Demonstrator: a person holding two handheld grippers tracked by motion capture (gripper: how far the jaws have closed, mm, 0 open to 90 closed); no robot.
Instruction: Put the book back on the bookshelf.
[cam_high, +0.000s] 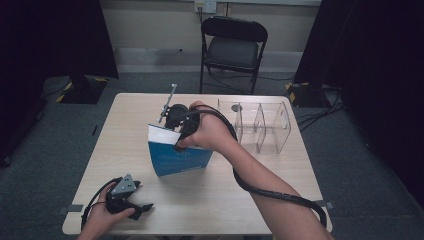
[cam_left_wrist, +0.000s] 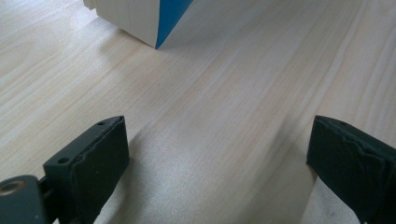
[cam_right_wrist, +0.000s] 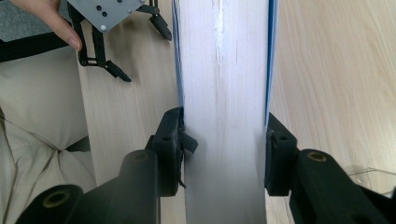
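Observation:
A thick book (cam_high: 177, 156) with blue covers and a white page block stands on edge at the middle of the wooden table (cam_high: 225, 197), leaning a little. My right gripper (cam_high: 181, 126) comes down on its top edge and is shut on it. In the right gripper view the jaws press both covers of the book (cam_right_wrist: 224, 70), with my right gripper (cam_right_wrist: 224, 144) straddling the pages. My left gripper (cam_high: 141, 198) rests near the table's front left corner, held by a hand. In its own view my left gripper (cam_left_wrist: 217, 158) is open over bare wood, and the book's lower corner (cam_left_wrist: 140, 18) is ahead.
A clear plastic organiser (cam_high: 262, 125) with several compartments stands just right of the book. A black folding chair (cam_high: 232, 47) is beyond the far table edge. My left gripper (cam_right_wrist: 142, 51) lies past the book in the right gripper view.

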